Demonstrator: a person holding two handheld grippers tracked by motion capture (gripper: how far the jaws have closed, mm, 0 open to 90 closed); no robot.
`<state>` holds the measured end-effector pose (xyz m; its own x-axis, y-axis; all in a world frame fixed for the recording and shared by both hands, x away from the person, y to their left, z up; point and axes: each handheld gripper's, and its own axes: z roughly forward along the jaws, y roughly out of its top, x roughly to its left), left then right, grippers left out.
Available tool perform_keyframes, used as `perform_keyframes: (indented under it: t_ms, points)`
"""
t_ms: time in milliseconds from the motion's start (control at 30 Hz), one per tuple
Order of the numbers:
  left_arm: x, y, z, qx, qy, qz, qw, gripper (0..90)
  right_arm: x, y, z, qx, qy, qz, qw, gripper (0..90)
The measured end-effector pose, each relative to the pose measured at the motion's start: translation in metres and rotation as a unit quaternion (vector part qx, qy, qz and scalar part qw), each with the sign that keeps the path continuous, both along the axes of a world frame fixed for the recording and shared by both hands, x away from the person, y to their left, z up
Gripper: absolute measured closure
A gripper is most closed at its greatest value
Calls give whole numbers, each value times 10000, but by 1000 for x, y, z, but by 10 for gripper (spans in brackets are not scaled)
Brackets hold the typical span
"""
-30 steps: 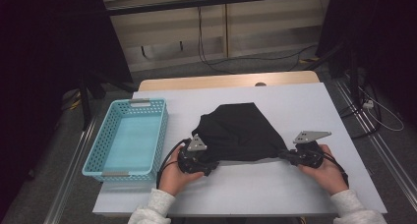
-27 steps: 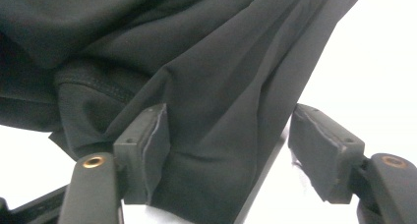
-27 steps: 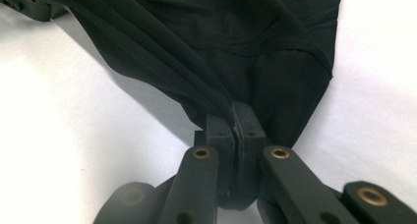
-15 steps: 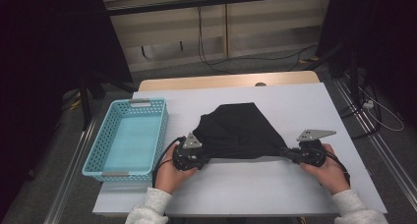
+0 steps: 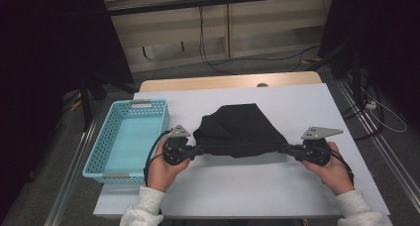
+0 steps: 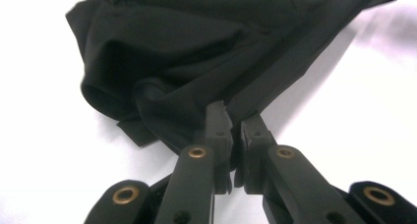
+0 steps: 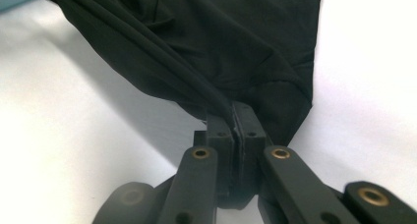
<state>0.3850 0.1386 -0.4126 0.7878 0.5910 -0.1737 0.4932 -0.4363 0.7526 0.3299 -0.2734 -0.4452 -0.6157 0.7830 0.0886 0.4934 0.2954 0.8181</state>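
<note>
A black garment (image 5: 240, 129) lies bunched on the white table (image 5: 247, 191), its near edge pulled taut between my two grippers. My left gripper (image 5: 198, 150) is shut on the garment's left end; in the left gripper view the cloth (image 6: 196, 52) runs into the closed jaws of that gripper (image 6: 231, 117). My right gripper (image 5: 288, 149) is shut on the right end, and in the right gripper view the stretched hem (image 7: 147, 52) enters that gripper (image 7: 232, 113).
A light blue plastic basket (image 5: 130, 137) stands at the table's left side, close to my left hand. A strip of wooden tabletop (image 5: 228, 81) lies behind the white surface. Cables and rails run along the floor on the right.
Both grippers have drawn apart, the left one leftward and the right one rightward, stretching the garment's near edge into a straight line.
</note>
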Motion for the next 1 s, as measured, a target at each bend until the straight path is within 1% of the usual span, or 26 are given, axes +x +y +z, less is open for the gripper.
perform_keyframes:
  t_ms: [33, 100, 167, 267, 333, 367, 467, 600, 733, 800, 967, 1000]
  points:
    - [0, 2, 1, -32, -2, 28, 10000, 855, 0, 1, -1, -24, -28, 17, 10000, 871]
    - [1, 5, 3, -85, 11, 77, 9999, 856, 0, 1, -1, 23, -48, 55, 10000, 860]
    - [2, 8, 4, -146, 30, 150, 9998, 856, 0, 2, 0, -19, -131, 43, 9999, 838]
    - [3, 10, 5, -190, 14, 167, 9997, 857, 0, 0, 1, 13, -205, 45, 9998, 853]
    - [4, 12, 5, -184, 11, 198, 9996, 856, 0, 0, 1, 33, -205, 78, 9998, 849]
    - [4, 12, 5, -250, 39, 232, 9994, 857, 0, 0, 1, 34, -202, 76, 9998, 849]
    - [5, 13, 5, -236, 90, 266, 9993, 858, 0, 0, 1, 37, -201, 83, 9998, 848]
    - [6, 13, 4, -187, 108, 283, 9994, 859, 0, 1, 1, 4, -200, 105, 9997, 835]
    - [6, 13, 5, -255, 117, 289, 9992, 860, -1, -2, 3, 109, -226, 152, 9996, 869]
    - [5, 12, 7, -254, 81, 292, 9992, 860, -2, -3, 5, 164, -220, 147, 9995, 874]
    - [4, 11, 8, -258, 66, 300, 9992, 860, -5, -2, 9, 128, -242, 189, 9994, 878]
    - [3, 11, 9, -276, 88, 307, 9991, 860, -5, -2, 9, 132, -240, 191, 9994, 878]
